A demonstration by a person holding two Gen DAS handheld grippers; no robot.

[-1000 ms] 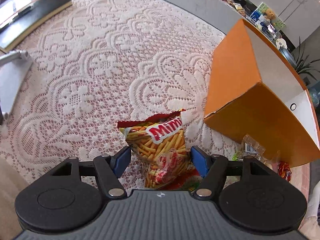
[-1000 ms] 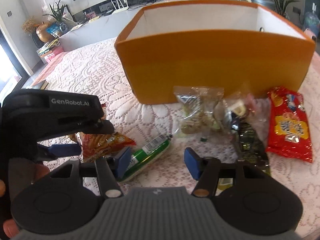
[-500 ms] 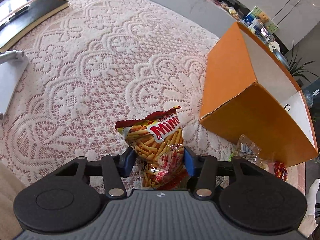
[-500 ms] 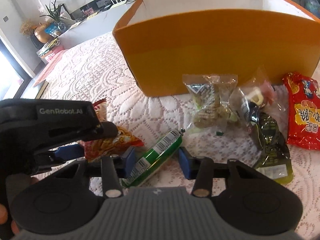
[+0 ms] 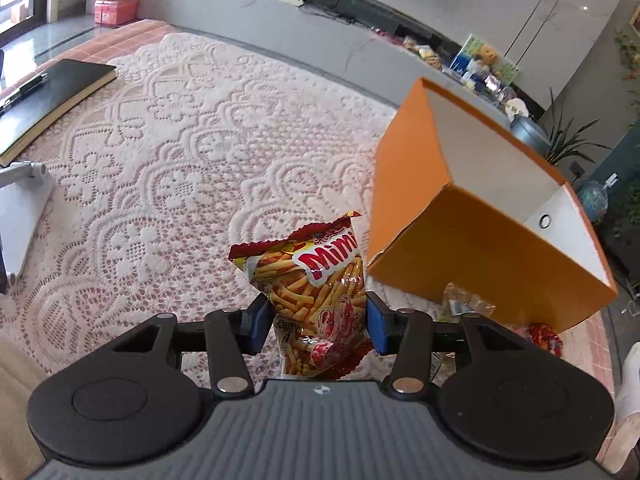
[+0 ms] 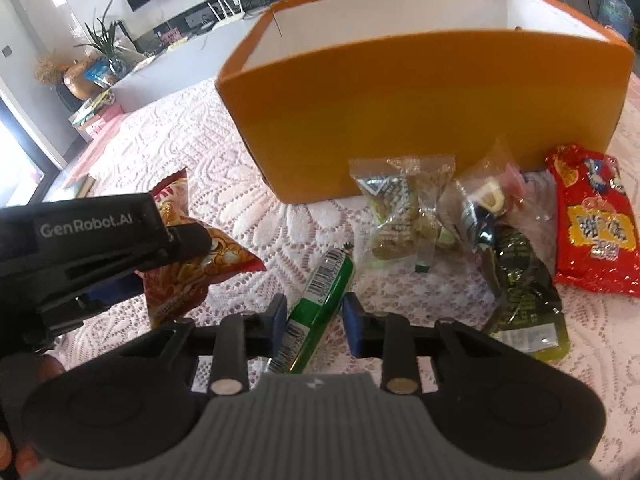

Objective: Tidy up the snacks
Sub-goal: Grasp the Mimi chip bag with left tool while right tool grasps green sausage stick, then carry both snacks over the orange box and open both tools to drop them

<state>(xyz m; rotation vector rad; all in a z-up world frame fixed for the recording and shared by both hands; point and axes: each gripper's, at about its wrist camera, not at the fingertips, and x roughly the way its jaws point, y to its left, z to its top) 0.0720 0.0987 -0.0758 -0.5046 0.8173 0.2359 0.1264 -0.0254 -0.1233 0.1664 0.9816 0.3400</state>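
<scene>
My left gripper (image 5: 316, 326) is shut on a red and yellow Mimi snack bag (image 5: 316, 280) and holds it lifted off the lace tablecloth, left of the open orange box (image 5: 472, 216). In the right wrist view the same bag (image 6: 192, 264) hangs in the left gripper (image 6: 132, 264). My right gripper (image 6: 316, 320) is shut on a green snack stick (image 6: 316, 312) lying in front of the orange box (image 6: 420, 92).
A clear bag of snacks (image 6: 404, 216), a dark green packet (image 6: 520, 280) and a red packet (image 6: 592, 220) lie before the box. A black notebook (image 5: 44, 100) and a white stand (image 5: 20, 216) sit at the far left.
Both grippers closed: the left onto the Mimi bag, then lifted it; the right moved forward and closed around the green stick.
</scene>
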